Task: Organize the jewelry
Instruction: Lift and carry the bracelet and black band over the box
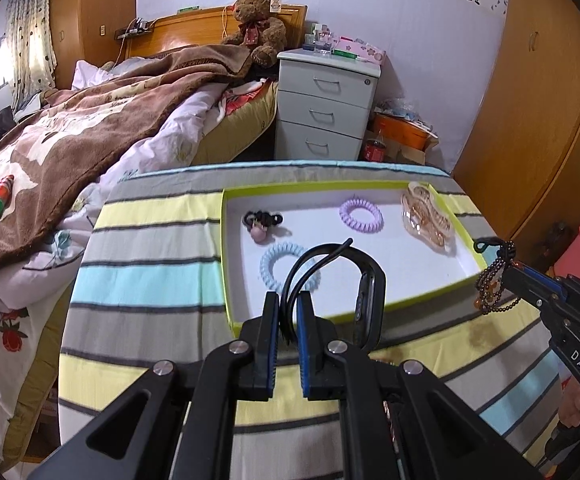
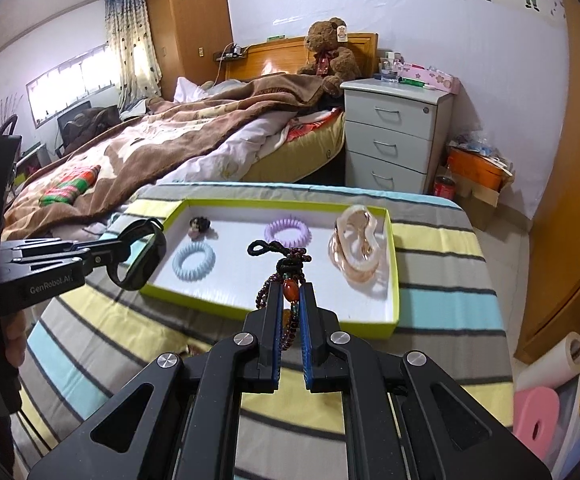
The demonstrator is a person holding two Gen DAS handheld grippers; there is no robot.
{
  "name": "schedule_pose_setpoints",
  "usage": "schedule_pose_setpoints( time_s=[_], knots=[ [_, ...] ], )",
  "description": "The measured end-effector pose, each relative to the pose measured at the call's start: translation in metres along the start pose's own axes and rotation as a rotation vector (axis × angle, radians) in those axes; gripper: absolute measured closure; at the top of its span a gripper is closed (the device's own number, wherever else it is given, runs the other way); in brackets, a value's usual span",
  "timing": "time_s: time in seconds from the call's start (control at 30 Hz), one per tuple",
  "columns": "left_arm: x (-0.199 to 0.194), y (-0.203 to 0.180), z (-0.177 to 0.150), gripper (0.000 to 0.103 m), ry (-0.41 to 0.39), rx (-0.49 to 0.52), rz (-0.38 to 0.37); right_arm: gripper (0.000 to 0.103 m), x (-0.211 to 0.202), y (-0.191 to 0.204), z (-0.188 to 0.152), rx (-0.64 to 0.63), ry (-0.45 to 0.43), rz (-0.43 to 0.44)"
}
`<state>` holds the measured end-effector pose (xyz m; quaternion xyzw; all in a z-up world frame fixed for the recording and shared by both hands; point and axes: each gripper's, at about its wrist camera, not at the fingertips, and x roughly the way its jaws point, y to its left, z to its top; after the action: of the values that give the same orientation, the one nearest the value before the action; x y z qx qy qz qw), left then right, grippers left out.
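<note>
A shallow white tray with a lime rim [image 1: 226,240] [image 2: 394,304] lies on a striped cloth. In it are a blue coil hair tie [image 1: 274,262] [image 2: 193,261], a purple coil hair tie [image 1: 361,213] [image 2: 288,231], a black hair tie with a pink bead [image 1: 260,225] [image 2: 199,225] and a clear amber hair claw [image 1: 426,216] [image 2: 356,246]. My left gripper [image 1: 288,300] [image 2: 124,250] is shut on a black smart band [image 1: 366,300] [image 2: 146,256] above the tray's near edge. My right gripper [image 2: 292,292] [image 1: 508,270] is shut on a dark beaded bracelet [image 2: 286,268] [image 1: 494,284] above the tray's near right side.
The striped cloth [image 1: 150,280] [image 2: 442,280] covers the table. A bed with a brown blanket [image 1: 70,140] lies to the left. A grey drawer unit [image 1: 324,104] [image 2: 394,136] stands behind the table, with an orange box [image 1: 402,130] beside it. Wooden wardrobe doors [image 1: 530,120] stand on the right.
</note>
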<state>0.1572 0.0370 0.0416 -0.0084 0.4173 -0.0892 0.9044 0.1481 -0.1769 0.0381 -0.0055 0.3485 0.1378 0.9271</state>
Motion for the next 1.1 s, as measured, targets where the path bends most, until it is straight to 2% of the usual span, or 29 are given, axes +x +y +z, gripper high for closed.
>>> schedule_pose_setpoints(
  time_s=[0.37, 0.7, 1.1],
  knots=[
    [0.034, -0.002, 0.032, 0.094, 0.018, -0.017, -0.025, 0.095, 0.043, -0.004, 0.020, 0.029, 0.038, 0.001],
    [0.076, -0.011, 0.057, 0.094, 0.058, -0.017, -0.036, 0.095, 0.079, -0.012, 0.021, 0.058, 0.103, 0.013],
    [0.111, -0.022, 0.068, 0.094, 0.094, 0.012, -0.001, 0.095, 0.100, -0.019, 0.020, 0.054, 0.144, 0.022]
  ],
)
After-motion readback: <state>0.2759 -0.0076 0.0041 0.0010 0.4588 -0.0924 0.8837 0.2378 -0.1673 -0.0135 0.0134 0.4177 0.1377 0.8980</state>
